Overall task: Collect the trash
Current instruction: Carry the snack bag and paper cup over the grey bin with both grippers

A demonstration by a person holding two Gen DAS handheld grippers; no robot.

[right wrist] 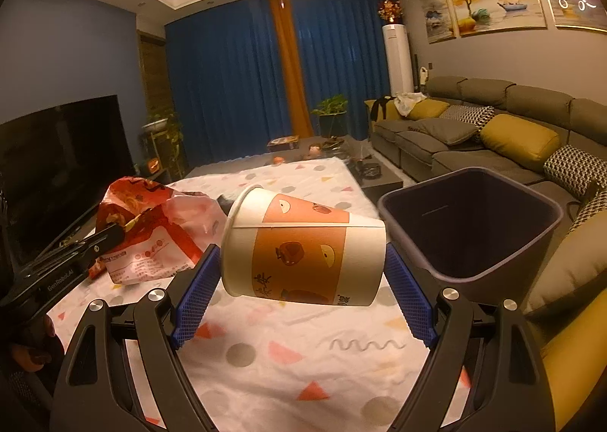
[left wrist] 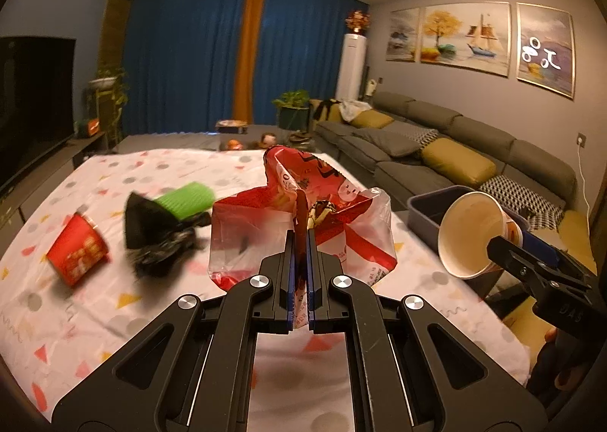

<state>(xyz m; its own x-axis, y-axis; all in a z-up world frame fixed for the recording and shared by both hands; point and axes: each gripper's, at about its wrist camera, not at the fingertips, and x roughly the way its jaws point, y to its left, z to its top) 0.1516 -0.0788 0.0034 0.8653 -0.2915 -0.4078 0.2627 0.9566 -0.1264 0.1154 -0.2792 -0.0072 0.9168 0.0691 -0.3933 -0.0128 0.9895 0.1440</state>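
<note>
Left gripper (left wrist: 301,242): clamped on red-and-white snack bag (left wrist: 334,227).
Right gripper (right wrist: 303,272): gripping sideways paper cup (right wrist: 303,246).
Bin (right wrist: 531,212): right, near cup.

In the left wrist view, the red noodle cup (left wrist: 77,255), the black bag (left wrist: 157,238) and the green ribbed cup (left wrist: 186,200) at middle left of the frame are smeared by motion blur, and the black bag covers the green cup's near end. The print on the red snack bag (left wrist: 303,212) is too small to read. At the right edge, the paper cup (left wrist: 470,234) hides most of the dark bin (left wrist: 428,206).

In the right wrist view, the paper cup (right wrist: 303,246) covers the bin's (right wrist: 470,227) lower left corner.
</note>
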